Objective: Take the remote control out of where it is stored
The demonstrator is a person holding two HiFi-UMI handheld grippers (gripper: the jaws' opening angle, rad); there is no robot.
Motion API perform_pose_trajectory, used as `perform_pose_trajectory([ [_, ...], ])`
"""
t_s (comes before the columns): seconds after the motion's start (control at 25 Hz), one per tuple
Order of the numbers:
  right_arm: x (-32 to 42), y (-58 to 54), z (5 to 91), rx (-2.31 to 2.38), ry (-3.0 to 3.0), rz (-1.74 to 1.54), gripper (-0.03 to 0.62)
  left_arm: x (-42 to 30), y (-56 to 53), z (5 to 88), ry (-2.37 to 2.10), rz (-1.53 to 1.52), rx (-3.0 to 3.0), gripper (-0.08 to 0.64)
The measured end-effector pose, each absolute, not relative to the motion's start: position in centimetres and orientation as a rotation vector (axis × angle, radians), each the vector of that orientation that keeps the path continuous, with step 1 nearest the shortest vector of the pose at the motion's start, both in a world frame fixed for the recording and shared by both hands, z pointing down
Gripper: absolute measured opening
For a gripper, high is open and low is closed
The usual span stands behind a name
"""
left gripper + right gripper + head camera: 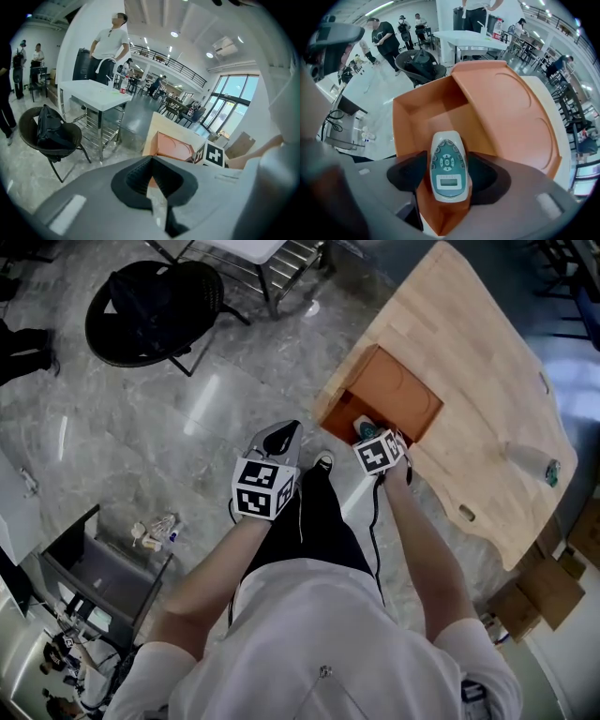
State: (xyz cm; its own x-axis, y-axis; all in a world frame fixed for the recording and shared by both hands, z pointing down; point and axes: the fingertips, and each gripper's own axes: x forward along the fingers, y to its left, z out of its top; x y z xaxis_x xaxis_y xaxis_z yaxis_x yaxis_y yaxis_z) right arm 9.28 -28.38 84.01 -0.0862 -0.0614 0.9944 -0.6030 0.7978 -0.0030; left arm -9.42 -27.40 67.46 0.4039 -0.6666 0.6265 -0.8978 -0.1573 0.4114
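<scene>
Right gripper fingers wide astride remote control in orange box, left gripper fingers together

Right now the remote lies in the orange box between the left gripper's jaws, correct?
No, wrong side: the remote lies in the orange box between the jaws of the right gripper. The right gripper view shows it.

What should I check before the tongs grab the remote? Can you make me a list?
1. Remote control lying in the orange box: ok.
2. Box open above the remote: ok.
3. Right tongs open, one jaw either side of the remote: ok.
4. Pads squeezing the remote: not ok, not yet.
5. Left tongs shut, clear of the box: ok.
</scene>
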Motion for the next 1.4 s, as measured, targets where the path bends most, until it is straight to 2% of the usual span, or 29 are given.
perform_pose_trajectory([
  [0.16,9.6,-28.3,84.7,0.511,-1.576,0.426,0.288,-9.7,-27.6,67.6,-1.358,0.38,1.877,0.0],
  [0.8,9.6,-28.7,82.8,0.581,-1.644,0.496,0.282,-9.5,-27.3,66.9,-1.348,0.408,1.9,0.0],
  [1.08,9.5,-29.0,78.1,0.717,-1.749,0.629,0.282,-8.0,-27.5,64.0,-1.323,0.432,1.992,0.0],
  [1.4,10.9,-29.7,68.3,0.945,-1.942,0.787,0.282,-5.0,-28.6,57.0,-1.295,0.45,2.168,0.0],
])
